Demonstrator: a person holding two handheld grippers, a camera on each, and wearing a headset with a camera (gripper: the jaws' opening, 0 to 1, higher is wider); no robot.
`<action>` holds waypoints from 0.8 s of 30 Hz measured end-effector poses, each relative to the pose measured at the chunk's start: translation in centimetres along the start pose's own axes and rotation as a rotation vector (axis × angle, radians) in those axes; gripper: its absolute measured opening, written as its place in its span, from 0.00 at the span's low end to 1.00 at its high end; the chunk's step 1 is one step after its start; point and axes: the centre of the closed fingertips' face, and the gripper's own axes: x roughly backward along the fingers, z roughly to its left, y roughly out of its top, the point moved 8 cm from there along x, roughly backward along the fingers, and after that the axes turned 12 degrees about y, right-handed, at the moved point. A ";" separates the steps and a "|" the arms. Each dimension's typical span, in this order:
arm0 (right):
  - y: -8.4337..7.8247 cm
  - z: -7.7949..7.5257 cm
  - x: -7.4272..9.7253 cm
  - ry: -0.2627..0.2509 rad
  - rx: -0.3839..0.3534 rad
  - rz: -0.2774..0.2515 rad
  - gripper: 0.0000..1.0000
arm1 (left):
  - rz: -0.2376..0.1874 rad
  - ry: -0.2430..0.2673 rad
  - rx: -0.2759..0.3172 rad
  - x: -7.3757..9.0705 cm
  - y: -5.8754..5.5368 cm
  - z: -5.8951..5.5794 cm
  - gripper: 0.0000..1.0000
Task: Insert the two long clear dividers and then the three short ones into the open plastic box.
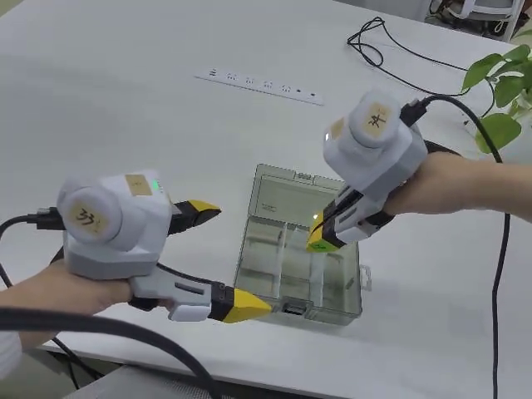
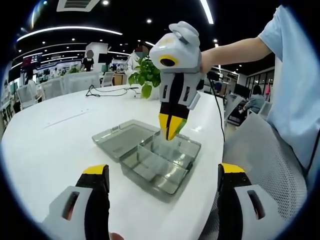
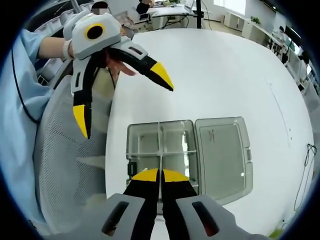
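1 open plastic box point(image 1: 337, 295) sits on the white surface point(image 1: 166, 125), lid flat behind it. Clear dividers point(image 3: 160, 142) already split it into cells; I can't count them. R gripper point(image 1: 320, 241) is tip-down over the box middle, fingers pressed together right at a divider; can't tell if they pinch it. L gripper point(image 1: 226, 258) is just beside the box, off it, fingers spread wide, holding nothing. Beyond: 1 power strip point(image 1: 259, 86), 1 plant point(image 1: 499, 91).

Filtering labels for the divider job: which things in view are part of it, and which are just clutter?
Job:
- open clear grey plastic box
- clear dividers standing in it
- right gripper, shut over the box
- left gripper, open beside it

Lying about:
- white power strip
- black cable
- green leafy plant
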 end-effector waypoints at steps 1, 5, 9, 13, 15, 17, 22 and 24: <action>0.0 0.0 0.0 -0.001 -0.002 -0.001 0.02 | 0.000 0.000 0.000 0.0 0.0 0.0 0.91; -0.2 0.0 0.0 -0.005 -0.002 0.003 0.02 | 0.001 -0.001 0.004 0.0 0.0 0.0 0.91; -0.1 0.1 0.0 -0.005 0.005 0.001 0.02 | -0.002 -0.003 0.004 -0.1 0.0 0.0 0.91; -0.1 0.2 0.1 -0.007 0.015 0.004 0.02 | -0.002 -0.005 0.003 -0.2 0.1 0.0 0.90; -0.1 0.2 0.3 -0.009 0.012 -0.002 0.02 | -0.002 -0.006 0.005 -0.2 0.1 -0.1 0.90; -0.2 0.2 0.4 -0.010 0.012 -0.005 0.02 | 0.002 -0.007 0.006 -0.2 0.0 -0.1 0.90; -0.4 0.2 0.8 -0.014 0.008 -0.004 0.02 | 0.003 -0.010 0.005 -0.3 0.0 -0.2 0.89; -0.4 0.1 1.0 -0.016 -0.010 -0.026 0.02 | 0.002 -0.010 0.008 -0.3 0.1 -0.2 0.89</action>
